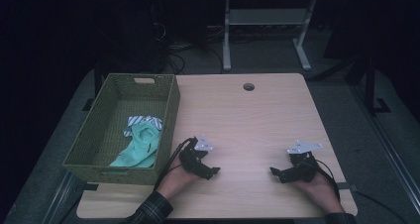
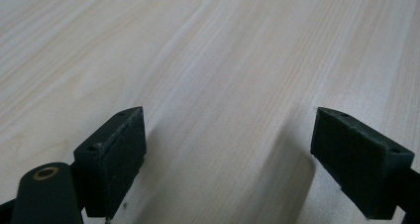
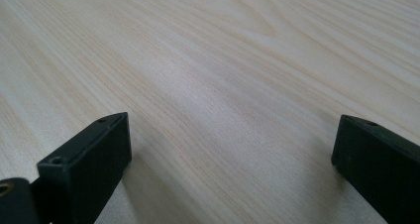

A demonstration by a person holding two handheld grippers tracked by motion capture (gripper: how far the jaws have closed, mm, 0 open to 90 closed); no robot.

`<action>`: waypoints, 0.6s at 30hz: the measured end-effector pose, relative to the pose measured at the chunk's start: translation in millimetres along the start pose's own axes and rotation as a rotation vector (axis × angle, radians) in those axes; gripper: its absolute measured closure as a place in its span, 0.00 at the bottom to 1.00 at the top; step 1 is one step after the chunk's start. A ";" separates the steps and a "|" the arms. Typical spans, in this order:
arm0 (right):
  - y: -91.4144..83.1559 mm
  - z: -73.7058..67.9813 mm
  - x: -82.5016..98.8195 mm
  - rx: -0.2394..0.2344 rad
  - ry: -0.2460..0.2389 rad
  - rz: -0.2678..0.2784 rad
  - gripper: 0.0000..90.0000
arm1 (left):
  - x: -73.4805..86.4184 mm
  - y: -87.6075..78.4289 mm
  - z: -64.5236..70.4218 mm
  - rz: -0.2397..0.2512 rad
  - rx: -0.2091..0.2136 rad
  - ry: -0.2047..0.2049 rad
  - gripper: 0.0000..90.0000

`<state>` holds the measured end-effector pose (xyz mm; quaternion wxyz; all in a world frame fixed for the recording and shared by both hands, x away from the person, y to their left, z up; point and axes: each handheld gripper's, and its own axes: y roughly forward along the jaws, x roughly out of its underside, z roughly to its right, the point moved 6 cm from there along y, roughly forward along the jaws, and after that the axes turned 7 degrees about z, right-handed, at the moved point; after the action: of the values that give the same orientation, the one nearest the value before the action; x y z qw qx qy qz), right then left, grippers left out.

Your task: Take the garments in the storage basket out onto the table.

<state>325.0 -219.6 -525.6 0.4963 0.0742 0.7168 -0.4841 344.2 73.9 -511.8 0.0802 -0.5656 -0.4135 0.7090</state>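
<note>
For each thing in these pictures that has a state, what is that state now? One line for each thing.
left gripper: open, nothing between the jaws, low over the table.
right gripper: open, nothing between the jaws, low over the table.
green woven basket: upright at the table's left edge, holds clothes.
mint green garment: crumpled, lying in the basket.
striped cloth: crumpled, partly under the mint garment.
wooden table: bare in front of both grippers.

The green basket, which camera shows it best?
The high view: the basket stands whole at the table's left edge, with mint and striped cloth inside. The left and right gripper views look across bare wood between their own open jaws.
</note>
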 end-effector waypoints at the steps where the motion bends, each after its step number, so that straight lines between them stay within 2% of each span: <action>1: -0.2 0.2 0.1 0.001 -0.004 0.003 0.02 | -1.1 -1.1 -1.1 -0.001 -0.004 -0.004 0.15; 6: -1.7 -0.8 1.3 0.001 0.004 -0.001 0.02 | -1.6 -4.9 -1.8 -0.001 0.003 -0.025 0.15; 10: -2.3 -0.5 1.9 0.002 -0.002 0.001 0.02 | -5.9 -6.3 -1.7 0.007 0.000 -0.014 0.15; 18: -2.2 -0.5 1.8 0.002 -0.003 0.001 0.02 | -9.2 -11.4 -0.4 0.018 -0.002 -0.027 0.15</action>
<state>322.5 -221.1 -525.7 0.4975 0.0744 0.7156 -0.4845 343.7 76.2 -497.3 0.0676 -0.5597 -0.4102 0.7169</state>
